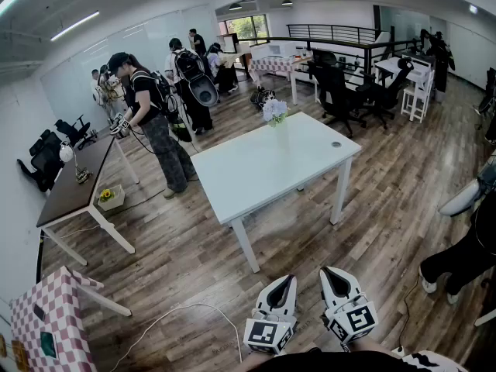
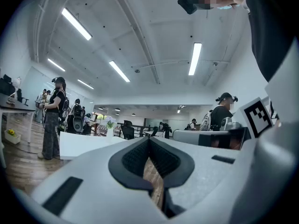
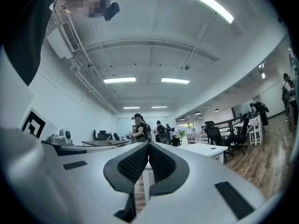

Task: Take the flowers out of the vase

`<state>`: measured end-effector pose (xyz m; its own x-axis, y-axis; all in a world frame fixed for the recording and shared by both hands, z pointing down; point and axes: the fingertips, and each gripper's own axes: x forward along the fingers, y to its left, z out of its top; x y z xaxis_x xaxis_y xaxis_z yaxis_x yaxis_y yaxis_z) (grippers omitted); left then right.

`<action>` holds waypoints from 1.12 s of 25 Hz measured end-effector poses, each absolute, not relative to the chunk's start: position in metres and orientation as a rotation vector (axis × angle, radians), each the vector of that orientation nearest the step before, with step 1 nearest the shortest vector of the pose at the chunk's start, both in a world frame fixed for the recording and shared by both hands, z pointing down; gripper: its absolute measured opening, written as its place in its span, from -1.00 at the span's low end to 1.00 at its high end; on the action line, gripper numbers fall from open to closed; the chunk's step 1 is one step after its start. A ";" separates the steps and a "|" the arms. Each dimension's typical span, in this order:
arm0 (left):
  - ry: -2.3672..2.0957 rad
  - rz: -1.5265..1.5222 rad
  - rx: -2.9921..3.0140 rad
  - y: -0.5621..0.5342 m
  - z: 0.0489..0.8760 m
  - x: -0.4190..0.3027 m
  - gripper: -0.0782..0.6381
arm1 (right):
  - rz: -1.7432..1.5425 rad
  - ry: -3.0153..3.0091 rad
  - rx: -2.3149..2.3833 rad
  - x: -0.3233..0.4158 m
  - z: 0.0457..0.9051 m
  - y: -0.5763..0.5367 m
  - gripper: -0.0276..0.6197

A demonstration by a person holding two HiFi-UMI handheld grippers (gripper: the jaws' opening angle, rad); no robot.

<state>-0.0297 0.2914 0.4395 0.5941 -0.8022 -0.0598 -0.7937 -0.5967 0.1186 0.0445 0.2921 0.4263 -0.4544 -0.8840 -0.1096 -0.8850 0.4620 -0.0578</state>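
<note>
Head view: left tongs (image 1: 289,280) and right tongs (image 1: 330,272), 2 clenched empty pairs, hang low over the wood floor (image 1: 194,270), well apart from the white tabletop (image 1: 256,169), where pale flowers (image 1: 274,111) stand in a vase (image 1: 278,132) near its far edge.

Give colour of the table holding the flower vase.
The table is white; head view shows it best.

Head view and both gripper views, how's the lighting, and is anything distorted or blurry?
Head view: even overhead light, no hard shadows by the white table, fisheye bends straight lines. Left gripper view: ceiling strip lights blow out, dark corners, the left claw looks soft. Right gripper view: same dark corners and bending.
</note>
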 end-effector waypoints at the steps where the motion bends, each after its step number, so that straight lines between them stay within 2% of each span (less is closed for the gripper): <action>1: -1.371 -0.160 2.736 0.291 0.441 -0.030 -0.77 | 0.009 2.578 -1.570 0.044 0.425 0.293 -0.86; 28: -1.305 -0.173 2.742 0.278 0.450 -0.059 -0.77 | -0.018 2.494 -1.625 0.021 0.427 0.281 -0.86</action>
<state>-0.0589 0.2784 0.4499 0.6265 -0.7772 -0.0596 -0.7658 -0.6279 0.1388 0.0208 0.2811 0.4269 -0.3944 -0.9095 -0.1313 -0.9075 0.4080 -0.1000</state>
